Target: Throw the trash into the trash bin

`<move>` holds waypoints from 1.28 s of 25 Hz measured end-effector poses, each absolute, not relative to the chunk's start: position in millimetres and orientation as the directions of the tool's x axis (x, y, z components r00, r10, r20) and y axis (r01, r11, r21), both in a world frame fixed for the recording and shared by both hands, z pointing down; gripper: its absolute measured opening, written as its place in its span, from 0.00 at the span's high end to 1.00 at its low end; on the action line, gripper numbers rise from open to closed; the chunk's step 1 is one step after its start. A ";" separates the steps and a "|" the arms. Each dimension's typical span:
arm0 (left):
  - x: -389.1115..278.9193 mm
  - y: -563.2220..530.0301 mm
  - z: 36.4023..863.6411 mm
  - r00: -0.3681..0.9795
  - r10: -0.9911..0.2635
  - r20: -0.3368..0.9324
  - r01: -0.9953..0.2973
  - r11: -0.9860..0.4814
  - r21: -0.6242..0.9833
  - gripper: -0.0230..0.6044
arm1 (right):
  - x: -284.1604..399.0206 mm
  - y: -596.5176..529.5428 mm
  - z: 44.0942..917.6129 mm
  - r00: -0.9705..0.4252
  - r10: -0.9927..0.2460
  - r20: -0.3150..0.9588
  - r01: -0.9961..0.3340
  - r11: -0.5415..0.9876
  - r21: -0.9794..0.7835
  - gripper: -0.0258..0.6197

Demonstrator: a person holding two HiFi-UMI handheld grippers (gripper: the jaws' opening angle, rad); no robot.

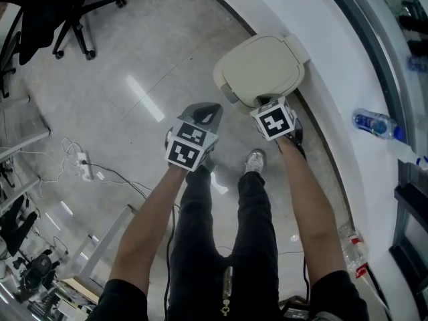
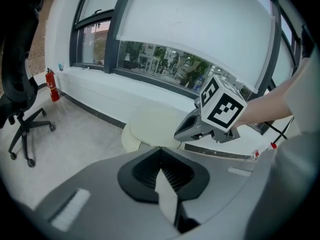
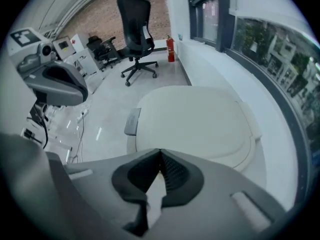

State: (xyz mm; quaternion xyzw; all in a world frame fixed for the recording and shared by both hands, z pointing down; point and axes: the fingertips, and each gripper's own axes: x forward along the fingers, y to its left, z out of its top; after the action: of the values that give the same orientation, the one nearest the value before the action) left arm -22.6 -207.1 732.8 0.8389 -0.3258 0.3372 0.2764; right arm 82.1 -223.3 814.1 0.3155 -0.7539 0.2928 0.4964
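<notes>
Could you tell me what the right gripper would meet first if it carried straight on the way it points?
Most likely the closed lid of the cream trash bin: it lies directly beyond the right gripper, with nothing visible between, though the gap is hard to judge.

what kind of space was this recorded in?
Likely an office or lab workspace: a black swivel office chair, a long window wall with a fire extinguisher standing below it, and a power strip lying on the polished floor.
</notes>
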 end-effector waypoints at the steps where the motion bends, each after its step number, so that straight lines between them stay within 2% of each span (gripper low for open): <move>1: -24.2 -206.5 733.4 0.559 -0.362 0.746 -0.734 -0.634 0.243 0.95 | 80.3 -224.0 812.2 -0.301 -0.184 0.936 -0.740 0.664 -0.108 0.96; 10: -37.0 -215.4 734.1 0.556 -0.375 0.742 -0.744 -0.622 0.244 0.95 | 75.8 -225.6 794.4 -0.295 -0.203 0.934 -0.668 0.743 -0.049 0.96; 17: -32.2 -221.4 738.5 0.563 -0.364 0.742 -0.739 -0.624 0.254 0.95 | 67.6 -241.9 766.4 -0.357 -0.244 0.902 -0.625 0.779 -0.036 0.96; 21: -28.2 -223.2 740.3 0.567 -0.358 0.742 -0.735 -0.626 0.260 0.95 | 57.1 -251.9 766.5 -0.403 -0.245 0.882 -0.626 0.777 -0.070 0.96; 32: -29.7 -229.2 745.7 0.565 -0.353 0.746 -0.739 -0.618 0.267 0.95 | 49.5 -247.7 806.2 -0.393 -0.189 0.900 -0.685 0.713 -0.150 0.96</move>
State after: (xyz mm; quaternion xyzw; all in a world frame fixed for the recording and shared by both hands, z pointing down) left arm -29.7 -229.2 745.7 0.8357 -0.3269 0.3326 0.2901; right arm 49.5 -247.7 806.2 0.2755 -0.7930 0.2603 0.4770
